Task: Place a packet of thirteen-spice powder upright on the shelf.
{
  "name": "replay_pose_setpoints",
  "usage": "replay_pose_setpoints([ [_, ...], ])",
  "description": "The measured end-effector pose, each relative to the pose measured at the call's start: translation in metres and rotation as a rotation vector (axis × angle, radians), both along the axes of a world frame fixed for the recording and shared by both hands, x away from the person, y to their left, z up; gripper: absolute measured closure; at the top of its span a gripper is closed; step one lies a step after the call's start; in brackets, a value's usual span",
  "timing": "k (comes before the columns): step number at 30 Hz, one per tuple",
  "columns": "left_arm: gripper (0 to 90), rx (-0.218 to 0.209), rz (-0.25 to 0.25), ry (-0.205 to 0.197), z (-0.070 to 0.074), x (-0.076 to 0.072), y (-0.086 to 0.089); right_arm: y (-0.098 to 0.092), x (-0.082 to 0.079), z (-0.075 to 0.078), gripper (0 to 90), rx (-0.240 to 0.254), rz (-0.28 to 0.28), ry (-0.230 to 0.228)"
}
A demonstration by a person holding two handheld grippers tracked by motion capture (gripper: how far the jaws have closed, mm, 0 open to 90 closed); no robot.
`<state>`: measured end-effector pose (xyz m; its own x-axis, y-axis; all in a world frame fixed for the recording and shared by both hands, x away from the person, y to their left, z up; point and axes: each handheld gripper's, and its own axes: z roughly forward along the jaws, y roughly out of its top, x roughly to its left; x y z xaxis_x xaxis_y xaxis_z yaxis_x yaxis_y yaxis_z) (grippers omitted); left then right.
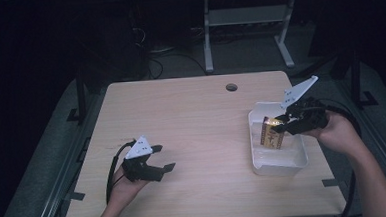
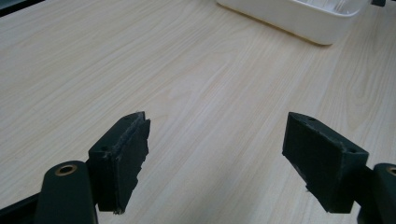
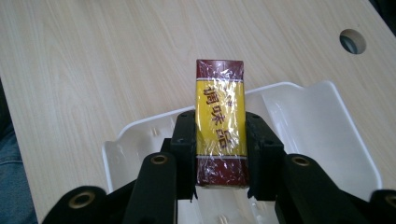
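Right gripper [image 3: 220,154]: jaws closed against the two long sides of a packet [image 3: 220,122], holding it lengthwise between the pads.
Packet: maroon and yellow box in clear wrap, printed with red characters; its far end sticks out well past the jaw tips, its near end sits back between the jaws. In the high view the packet [image 1: 272,133] hangs just ahead of the right gripper [image 1: 282,120], over the tub.
Tub [image 3: 327,126]: white plastic, rectangular, directly below and beyond the right jaws; whether the packet touches its floor cannot be told.
Left gripper [image 2: 215,158]: jaws spread wide, nothing between them, only bare table [image 2: 196,84] ahead of the tips.
Left gripper, high view [image 1: 166,158]: held low over the table's near left part, well apart from the tub [image 1: 279,161].
Beyond the left jaws: a corner of the white tub [image 2: 299,18], far off past the right-hand jaw.
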<state>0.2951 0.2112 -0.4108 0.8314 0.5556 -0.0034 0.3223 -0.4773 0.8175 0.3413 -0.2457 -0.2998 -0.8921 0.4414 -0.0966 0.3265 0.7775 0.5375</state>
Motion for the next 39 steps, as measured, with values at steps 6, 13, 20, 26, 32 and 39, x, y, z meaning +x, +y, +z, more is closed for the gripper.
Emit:
replay_pose_setpoints([
  [6,21.9,0.002,-0.002,0.003,-0.001,0.0,0.0,0.003,0.004,-0.012,67.8,-0.022,-0.006,0.014],
  [13,21.9,0.002,-0.004,0.004,-0.001,0.0,-0.001,0.003,0.01,-0.029,67.7,-0.039,-0.022,0.04],
  [20,22.0,0.005,-0.006,0.007,-0.002,0.0,-0.002,0.0,0.013,-0.046,67.3,-0.053,-0.047,0.069],
  [26,22.0,0.008,-0.009,0.008,-0.002,0.0,-0.002,-0.011,0.012,-0.051,65.3,-0.04,-0.084,0.077],
  [32,22.0,0.01,-0.011,0.01,-0.002,0.0,-0.002,-0.021,0.005,-0.053,62.8,-0.027,-0.112,0.061],
  [39,22.0,0.008,-0.01,0.011,-0.003,0.0,-0.002,-0.027,0.0,-0.055,57.8,-0.027,-0.144,0.064],
])
